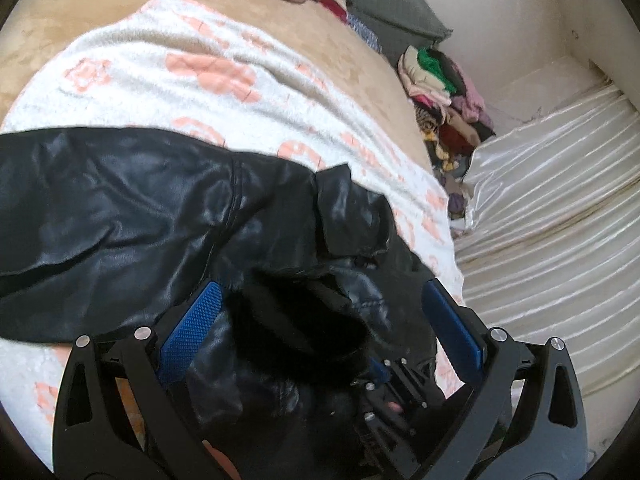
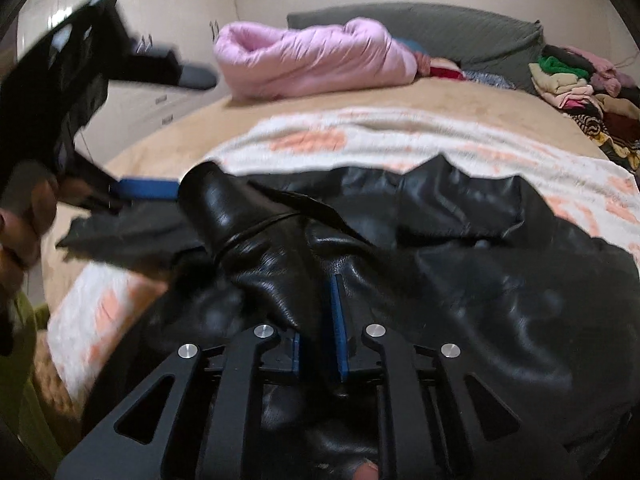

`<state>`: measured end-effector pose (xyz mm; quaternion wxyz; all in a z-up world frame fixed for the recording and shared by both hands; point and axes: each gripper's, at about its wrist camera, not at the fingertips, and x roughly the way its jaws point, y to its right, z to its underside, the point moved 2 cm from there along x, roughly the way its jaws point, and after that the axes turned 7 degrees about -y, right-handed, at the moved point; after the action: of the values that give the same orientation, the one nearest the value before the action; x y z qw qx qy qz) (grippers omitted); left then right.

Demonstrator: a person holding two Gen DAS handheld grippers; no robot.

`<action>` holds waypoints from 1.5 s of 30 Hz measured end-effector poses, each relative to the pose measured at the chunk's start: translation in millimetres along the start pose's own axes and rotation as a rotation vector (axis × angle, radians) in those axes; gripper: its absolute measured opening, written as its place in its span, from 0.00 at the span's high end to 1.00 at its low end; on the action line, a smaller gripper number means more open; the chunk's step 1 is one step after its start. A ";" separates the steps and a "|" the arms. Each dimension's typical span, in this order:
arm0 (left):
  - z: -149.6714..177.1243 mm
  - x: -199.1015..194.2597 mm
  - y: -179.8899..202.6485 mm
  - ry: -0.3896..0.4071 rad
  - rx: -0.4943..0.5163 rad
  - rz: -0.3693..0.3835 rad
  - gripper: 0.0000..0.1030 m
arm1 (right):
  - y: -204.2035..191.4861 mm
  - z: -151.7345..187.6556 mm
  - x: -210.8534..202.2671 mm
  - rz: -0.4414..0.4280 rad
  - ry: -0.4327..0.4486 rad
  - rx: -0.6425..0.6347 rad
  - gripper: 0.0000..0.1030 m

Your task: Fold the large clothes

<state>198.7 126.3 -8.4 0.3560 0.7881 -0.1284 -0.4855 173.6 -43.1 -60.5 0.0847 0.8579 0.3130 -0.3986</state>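
A black leather jacket point(image 1: 132, 196) lies on a white blanket with peach marks point(image 1: 168, 68) on the bed. My left gripper point(image 1: 320, 300) is open, its blue pads wide apart over a bunched part of the jacket. In the right wrist view the left gripper point(image 2: 176, 132) is at the left, jaws wide apart, with one blue pad beside a raised fold of the jacket point(image 2: 500, 272). My right gripper point(image 2: 320, 304) is shut on a pinch of the black leather near the jacket's middle.
A pink puffer jacket point(image 2: 304, 60) and a grey pillow point(image 2: 460, 36) lie at the head of the bed. A heap of mixed clothes point(image 1: 448, 92) sits by the bed's right side, also in the right wrist view point(image 2: 580, 80). A white satin cloth point(image 1: 552, 208) lies beside the bed.
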 end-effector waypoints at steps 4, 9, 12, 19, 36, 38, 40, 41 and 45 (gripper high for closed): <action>7.8 10.8 -10.8 -0.030 -0.014 -0.009 0.09 | -12.7 16.9 14.0 0.034 -0.098 -0.052 0.70; 22.6 28.1 -26.3 -0.090 -0.044 -0.003 0.15 | -12.0 31.6 -0.6 -0.077 -0.116 -0.005 0.05; 28.0 38.9 -31.7 -0.121 -0.069 0.024 0.30 | -5.8 35.9 -17.1 -0.099 -0.099 0.035 0.05; 30.4 67.7 -27.4 -0.174 -0.062 -0.043 0.65 | 47.9 32.7 -62.2 -0.049 0.000 0.192 0.05; 2.9 -4.1 58.5 0.092 0.309 -0.052 0.98 | 210.7 5.2 -114.7 0.237 0.095 0.428 0.58; 1.0 15.1 38.5 0.064 0.285 -0.115 0.98 | 218.3 2.9 -91.8 0.253 0.029 0.414 0.58; 2.3 29.4 17.1 0.034 0.256 -0.159 0.98 | 222.1 3.9 -68.6 0.266 -0.029 0.393 0.58; 3.3 38.1 5.0 0.017 0.238 -0.176 0.98 | 224.6 4.8 -59.2 0.280 -0.051 0.388 0.58; 5.1 56.3 -21.5 -0.014 0.211 -0.231 0.96 | 240.7 23.6 -28.4 0.327 -0.154 0.414 0.58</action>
<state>219.2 108.5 -62.5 0.2122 0.8273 -0.0898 -0.5123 290.4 -255.8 -80.4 -0.0055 0.8632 0.0750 -0.4993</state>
